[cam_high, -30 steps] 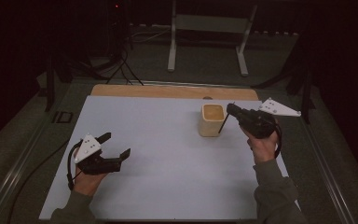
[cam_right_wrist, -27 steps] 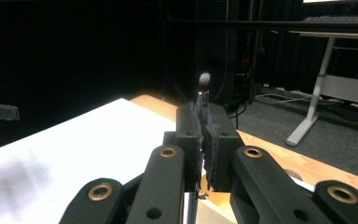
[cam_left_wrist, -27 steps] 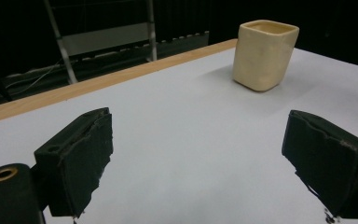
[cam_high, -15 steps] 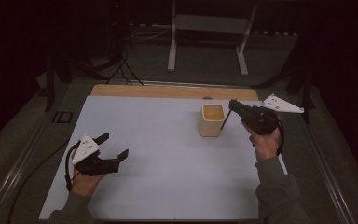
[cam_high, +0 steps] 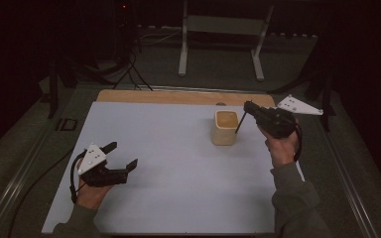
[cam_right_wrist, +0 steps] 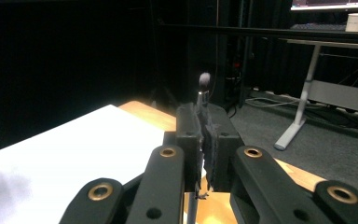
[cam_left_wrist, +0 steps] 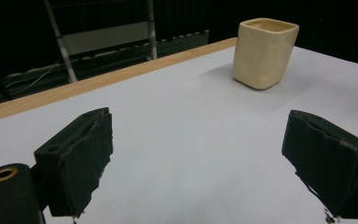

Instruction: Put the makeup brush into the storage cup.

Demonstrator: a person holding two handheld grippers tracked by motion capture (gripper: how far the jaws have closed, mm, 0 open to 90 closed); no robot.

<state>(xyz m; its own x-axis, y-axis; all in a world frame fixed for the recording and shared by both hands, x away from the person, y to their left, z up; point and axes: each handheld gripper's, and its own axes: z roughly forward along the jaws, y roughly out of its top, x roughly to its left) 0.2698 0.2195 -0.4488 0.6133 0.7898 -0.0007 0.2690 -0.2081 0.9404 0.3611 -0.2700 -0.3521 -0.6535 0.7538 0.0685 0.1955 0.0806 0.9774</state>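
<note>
A cream square cup stands on the white table top, right of the middle; it is also in the left gripper view. My right gripper hovers just right of the cup, shut on a thin dark brush whose handle slants down beside the cup's right wall. In the right gripper view the brush's pale bristle tip sticks up above the closed jaws. My left gripper rests low at the near left, open with nothing between its pads.
A wooden strip runs along the table's far edge. Behind it stand a metal frame's legs and floor cables. A small dark object lies off the table's left side. The right gripper view shows a desk with a paper cup.
The right gripper has drifted slightly right and away with the brush still held. The left gripper has stayed where it was.
</note>
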